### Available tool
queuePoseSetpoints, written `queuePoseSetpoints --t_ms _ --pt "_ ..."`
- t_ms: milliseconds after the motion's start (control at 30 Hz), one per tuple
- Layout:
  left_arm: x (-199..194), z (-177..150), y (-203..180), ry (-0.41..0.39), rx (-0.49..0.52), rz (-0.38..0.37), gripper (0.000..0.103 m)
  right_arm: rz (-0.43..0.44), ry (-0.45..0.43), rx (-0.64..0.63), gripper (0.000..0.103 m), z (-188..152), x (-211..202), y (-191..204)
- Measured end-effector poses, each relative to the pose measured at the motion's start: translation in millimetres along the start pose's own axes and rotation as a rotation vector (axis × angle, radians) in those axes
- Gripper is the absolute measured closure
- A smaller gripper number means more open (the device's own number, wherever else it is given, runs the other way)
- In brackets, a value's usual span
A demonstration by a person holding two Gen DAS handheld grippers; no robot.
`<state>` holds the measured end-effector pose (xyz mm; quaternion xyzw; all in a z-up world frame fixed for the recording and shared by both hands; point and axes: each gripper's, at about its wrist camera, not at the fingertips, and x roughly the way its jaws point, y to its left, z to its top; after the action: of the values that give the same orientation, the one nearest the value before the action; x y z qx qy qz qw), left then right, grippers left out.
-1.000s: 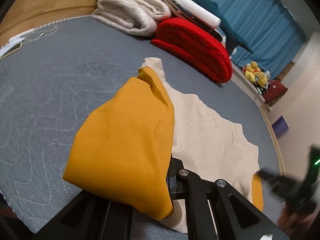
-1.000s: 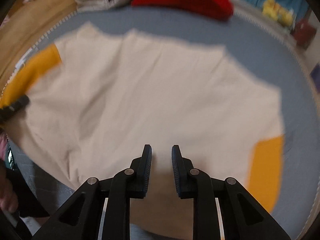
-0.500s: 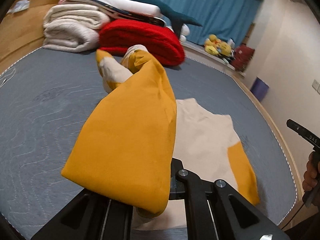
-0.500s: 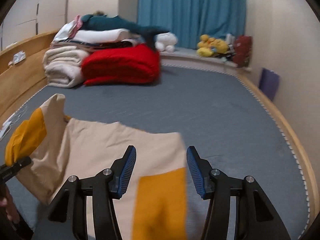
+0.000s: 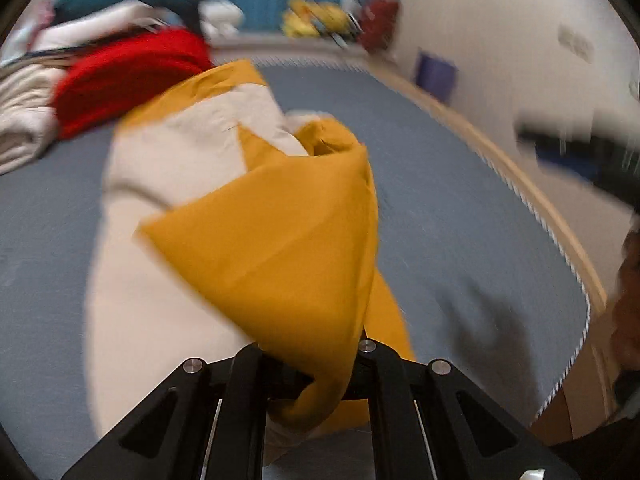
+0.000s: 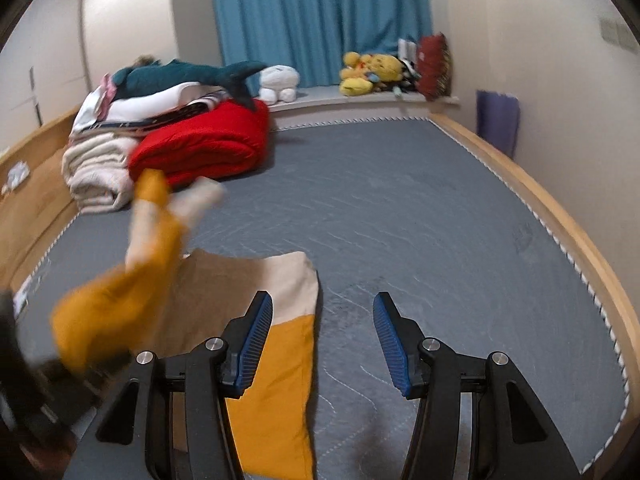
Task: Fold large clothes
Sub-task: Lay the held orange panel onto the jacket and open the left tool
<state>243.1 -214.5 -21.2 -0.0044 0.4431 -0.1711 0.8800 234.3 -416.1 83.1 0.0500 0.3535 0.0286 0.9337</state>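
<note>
A cream shirt with mustard-yellow sleeves [image 5: 168, 184] lies partly on the grey mattress [image 5: 460, 200]. My left gripper [image 5: 316, 368] is shut on a yellow sleeve [image 5: 288, 248] and holds it lifted above the bed; the view is blurred by motion. In the right wrist view the lifted sleeve [image 6: 116, 304] hangs blurred at the left, and the other yellow sleeve [image 6: 276, 392] lies flat on the mattress [image 6: 440, 220]. My right gripper [image 6: 323, 340] is open and empty, just right of that flat sleeve.
A folded red blanket [image 6: 208, 144], cream blankets [image 6: 96, 168] and stacked bedding with a teal shark plush [image 6: 188, 74] sit at the far left. Yellow plush toys [image 6: 368, 72] line the sill under the blue curtain [image 6: 320, 16]. A wooden rim [image 6: 560, 208] edges the bed.
My left gripper has swung the yellow sleeve up and across to the right, folding the shirt over. My right gripper has opened wider, from nearly shut a second ago, and lifted.
</note>
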Motion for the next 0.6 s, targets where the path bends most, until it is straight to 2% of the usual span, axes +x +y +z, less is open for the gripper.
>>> queuePoseSetpoints --t_ms 100,167,200,267,300,433,500,600 --pt "49 -18 -29 0.144 0.047 -0.019 0.092 0.017 0.024 0.054 0.049 1 3 -19" --pt "61 -24 -36 0.188 0.084 -0.007 0.083 0.031 0.041 0.073 0.049 0 6 -26" --pt "58 -24 -35 0.187 0.091 -0.020 0.079 0.039 0.051 0.081 0.049 -1 9 -27" --pt "42 -22 -29 0.187 0.073 -0.093 0.057 0.065 0.080 0.096 0.049 -4 16 -28" --pt "27 -21 -20 0.189 0.053 -0.151 0.051 0.095 0.107 0.110 0.049 -6 22 -28" --pt "-31 -29 5 0.141 0.042 -0.278 0.044 0.196 0.202 0.144 0.047 -17 45 -20" --pt "-54 -33 26 0.106 0.017 -0.283 0.044 0.243 0.251 0.157 0.045 -23 56 -14" --pt "-73 -43 65 0.071 -0.068 -0.201 0.044 0.300 0.349 0.159 0.044 -38 77 1"
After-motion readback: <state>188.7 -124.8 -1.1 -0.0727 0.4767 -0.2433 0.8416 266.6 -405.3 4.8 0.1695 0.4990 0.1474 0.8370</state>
